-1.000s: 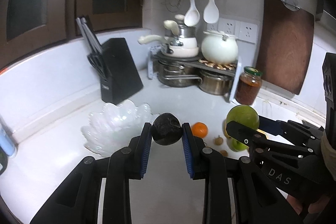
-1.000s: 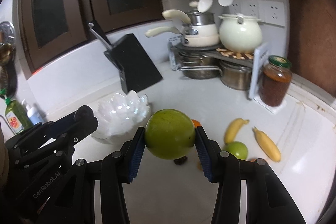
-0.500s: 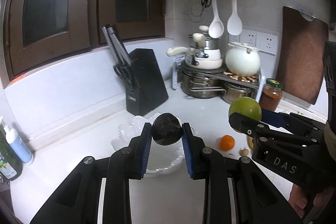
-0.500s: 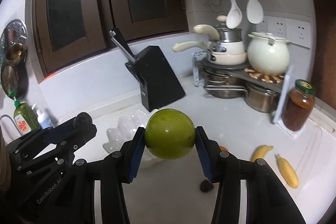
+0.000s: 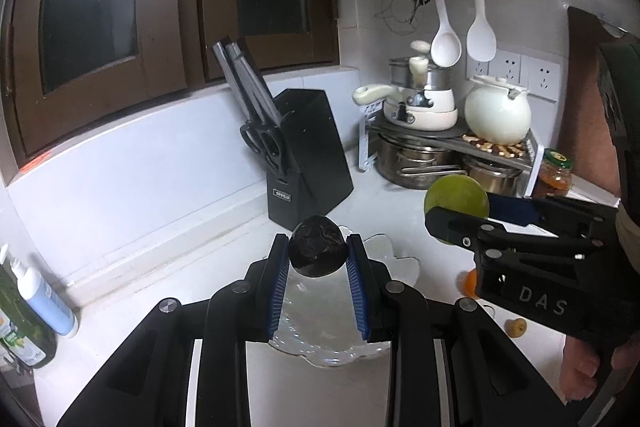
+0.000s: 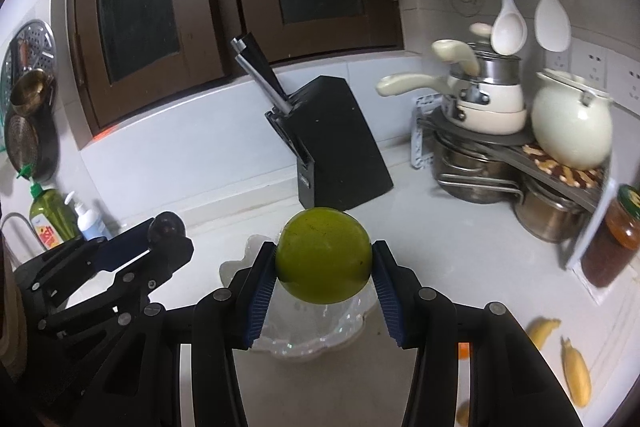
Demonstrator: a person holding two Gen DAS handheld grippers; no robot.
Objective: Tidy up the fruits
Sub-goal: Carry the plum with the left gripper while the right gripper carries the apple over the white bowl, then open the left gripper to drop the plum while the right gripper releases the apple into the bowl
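While you hold both fruits above the glass bowl [image 5: 394, 259], each claw is closed on its own fruit.
Your left gripper [image 5: 318, 259] clamps the dark fruit [image 5: 317, 247]; your right gripper [image 6: 324, 263] clamps the green fruit [image 6: 323, 255], to its right.

Left tool [image 5: 318, 259] grips dark fruit [image 5: 317, 251] above bowl [image 5: 384, 251].

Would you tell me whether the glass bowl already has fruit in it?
Cannot tell: the glass bowl is mostly hidden; its visible part is empty.
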